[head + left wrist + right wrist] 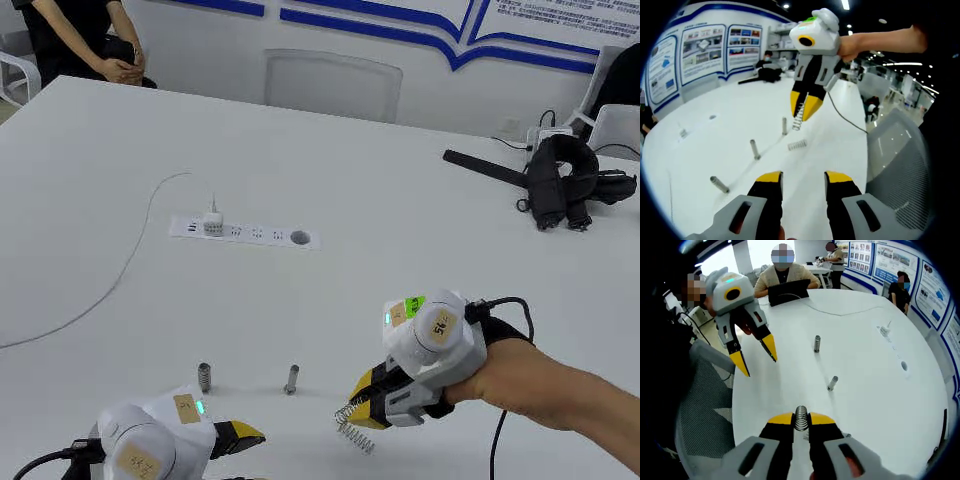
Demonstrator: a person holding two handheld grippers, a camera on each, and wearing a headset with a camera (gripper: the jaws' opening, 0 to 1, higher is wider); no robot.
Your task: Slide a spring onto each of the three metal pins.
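My right gripper (352, 408) is shut on a short metal spring (800, 418) just above the white table (330, 150). A second spring (358, 438) lies loose on the table right below it, also seen as the loose spring (797, 145). A pin wrapped in a spring (204, 377) stands to the left, with a bare pin (291, 379) beside it. A third pin (784, 126) stands close under the right gripper (801, 118) and the held spring (798, 122). My left gripper (801, 180) is open, low at the near left, holding nothing; it appears as the left gripper (760, 365).
A white power strip (245, 232) with a plug and a thin cable lies mid-table. A black headset and straps (560, 180) sit at the far right. Chairs (330, 85) line the far edge, and a person (85, 40) sits at the far left corner.
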